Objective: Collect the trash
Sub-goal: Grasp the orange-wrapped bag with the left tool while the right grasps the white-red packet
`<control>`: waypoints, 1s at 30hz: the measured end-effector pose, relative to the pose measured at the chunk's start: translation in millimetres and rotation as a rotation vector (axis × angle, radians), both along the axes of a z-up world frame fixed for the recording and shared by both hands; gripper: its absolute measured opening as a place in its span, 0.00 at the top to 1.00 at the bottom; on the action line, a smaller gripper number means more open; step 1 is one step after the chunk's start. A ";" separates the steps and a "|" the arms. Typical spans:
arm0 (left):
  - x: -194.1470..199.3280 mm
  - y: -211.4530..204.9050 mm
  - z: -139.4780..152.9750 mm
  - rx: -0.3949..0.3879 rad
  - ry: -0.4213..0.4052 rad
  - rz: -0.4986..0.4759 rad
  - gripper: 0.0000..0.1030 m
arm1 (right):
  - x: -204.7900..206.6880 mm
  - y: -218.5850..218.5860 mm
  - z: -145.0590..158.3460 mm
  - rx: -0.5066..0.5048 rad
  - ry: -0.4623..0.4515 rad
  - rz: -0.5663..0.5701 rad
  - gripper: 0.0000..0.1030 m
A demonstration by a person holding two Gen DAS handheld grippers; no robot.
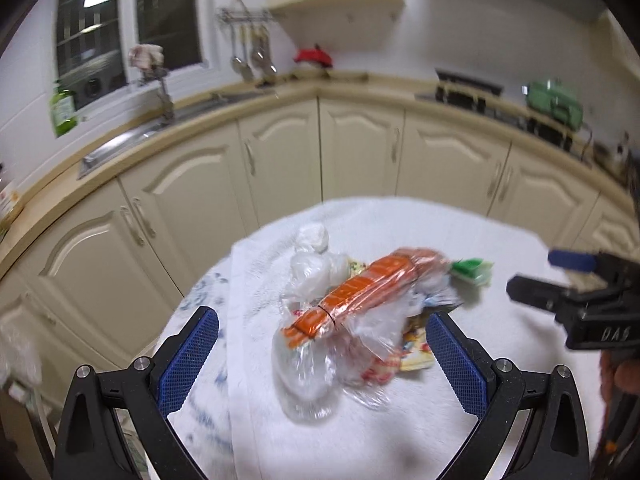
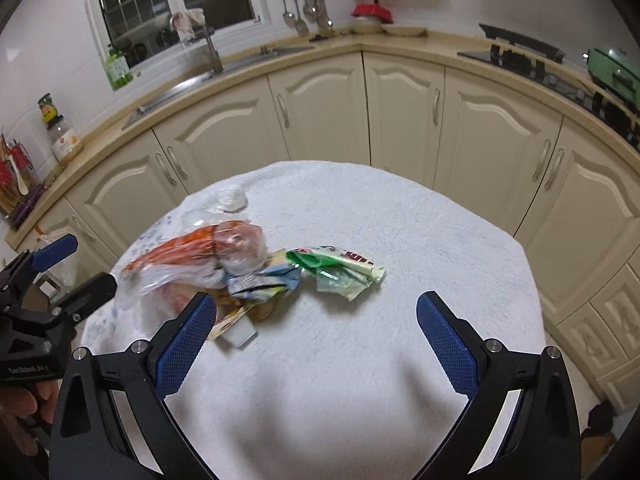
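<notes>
We see a small table under a white towel [image 2: 360, 220], standing in front of cream kitchen cabinets [image 2: 320, 108]. On the towel lies a loose heap of trash. The biggest piece is a clear plastic bag [image 1: 320, 364] with an orange packet [image 1: 360, 296] inside it, lying slantwise. Just beside it, toward the right gripper's side, sits a crumpled green wrapper [image 2: 340, 272], and between the two we make out a bluish foil wrapper [image 2: 260, 284] and a yellow printed packet [image 1: 416, 356] tucked partly under the bag. A small wad of white plastic [image 2: 232, 198] lies at the far side of the heap.

The left gripper [image 1: 322, 348] hangs above the table with its blue-padded fingers [image 1: 188, 364] spread wide — the bag lies between them in the left wrist view, and we cannot tell whether either pad touches it. The right gripper [image 2: 316, 336] is likewise held wide apart over bare towel, holding nothing; its left finger [image 2: 184, 344] overlaps the near edge of the heap, while the green wrapper lies ahead of it, apart from both fingers.
</notes>
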State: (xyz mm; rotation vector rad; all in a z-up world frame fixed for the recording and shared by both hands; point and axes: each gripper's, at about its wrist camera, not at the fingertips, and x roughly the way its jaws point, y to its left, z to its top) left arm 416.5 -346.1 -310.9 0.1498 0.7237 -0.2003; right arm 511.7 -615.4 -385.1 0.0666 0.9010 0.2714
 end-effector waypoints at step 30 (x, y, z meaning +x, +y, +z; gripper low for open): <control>183.8 -8.3 -23.4 0.014 0.149 -0.160 0.06 | 77.8 -1.8 -74.7 -0.116 0.136 0.056 0.20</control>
